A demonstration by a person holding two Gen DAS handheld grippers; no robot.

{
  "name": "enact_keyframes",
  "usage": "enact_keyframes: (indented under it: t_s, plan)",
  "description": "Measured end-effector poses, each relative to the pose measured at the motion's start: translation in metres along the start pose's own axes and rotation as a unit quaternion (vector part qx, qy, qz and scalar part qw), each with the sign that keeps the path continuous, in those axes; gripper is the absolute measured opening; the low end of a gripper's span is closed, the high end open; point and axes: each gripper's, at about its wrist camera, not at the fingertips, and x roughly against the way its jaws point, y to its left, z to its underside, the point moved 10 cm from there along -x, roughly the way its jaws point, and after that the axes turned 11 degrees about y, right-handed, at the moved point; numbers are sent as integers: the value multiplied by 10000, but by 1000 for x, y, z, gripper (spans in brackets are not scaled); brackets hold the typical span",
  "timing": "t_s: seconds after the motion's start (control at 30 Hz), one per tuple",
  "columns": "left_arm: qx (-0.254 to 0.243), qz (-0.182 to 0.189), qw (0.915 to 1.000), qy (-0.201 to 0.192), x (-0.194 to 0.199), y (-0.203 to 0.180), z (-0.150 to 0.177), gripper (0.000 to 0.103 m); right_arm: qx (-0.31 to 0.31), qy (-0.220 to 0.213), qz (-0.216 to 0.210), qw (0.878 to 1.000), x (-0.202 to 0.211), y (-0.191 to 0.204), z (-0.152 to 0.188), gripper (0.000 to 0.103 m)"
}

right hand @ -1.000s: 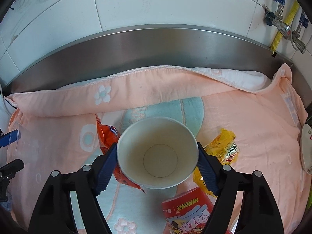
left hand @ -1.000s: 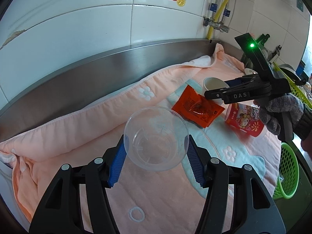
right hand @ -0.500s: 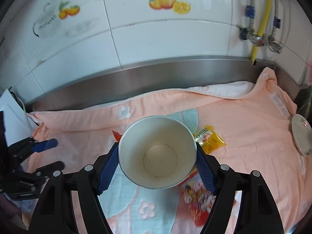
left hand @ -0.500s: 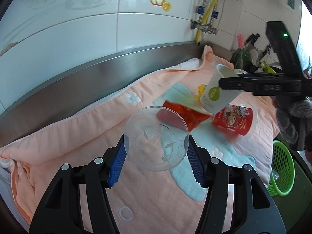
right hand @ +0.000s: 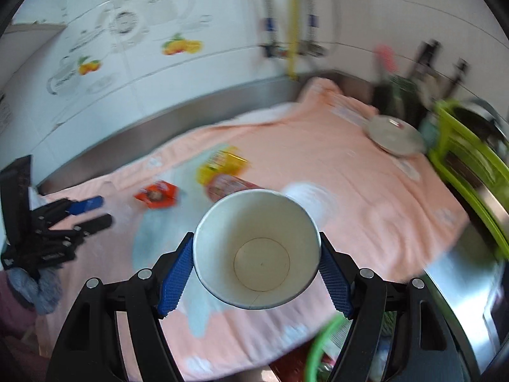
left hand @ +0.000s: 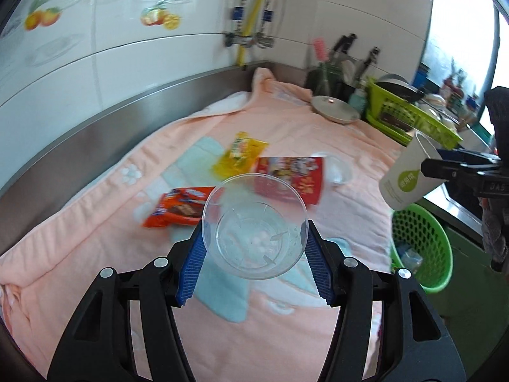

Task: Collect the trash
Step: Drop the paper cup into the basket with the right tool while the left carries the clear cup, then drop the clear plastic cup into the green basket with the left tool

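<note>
The left gripper [left hand: 254, 254] clamps a clear plastic cup [left hand: 254, 226] above the pink towel [left hand: 95, 222]. The right gripper [right hand: 256, 273] grips a paper cup [right hand: 256, 248], above the green basket [left hand: 423, 242] beside that towel's edge.

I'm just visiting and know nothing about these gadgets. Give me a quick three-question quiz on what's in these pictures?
1. True or false: the left gripper holds a clear plastic cup.
2. Which does the right gripper hold? A) yellow wrapper B) white paper cup C) metal lid
3. Fill in: the bin beside the pink towel is ____ in colour.

Key: 1 true. 2 B, the white paper cup. 3 green.
</note>
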Motion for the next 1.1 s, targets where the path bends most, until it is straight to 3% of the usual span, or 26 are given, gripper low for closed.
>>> enact_keyframes:
  t_s: [0.27, 0.43, 0.73, 1.1]
  plan:
    - [-538, 463, 9974, 125, -9, -73, 0, 59, -1333, 512, 728, 9871, 0, -119, 97, 72]
    - [-808, 649, 9943, 238, -19, -119, 4, 59, -2043, 919, 750, 9717, -21, -167, 146, 72]
    - [-1194, 976, 9870, 449, -37, -205, 13, 59, -2356, 1043, 496, 9650, -44, -205, 168, 82]
    - [-1601, 1360, 9717, 1083, -94, -302, 37, 59, -2118, 579, 562, 9740, 2, -222, 171, 83]
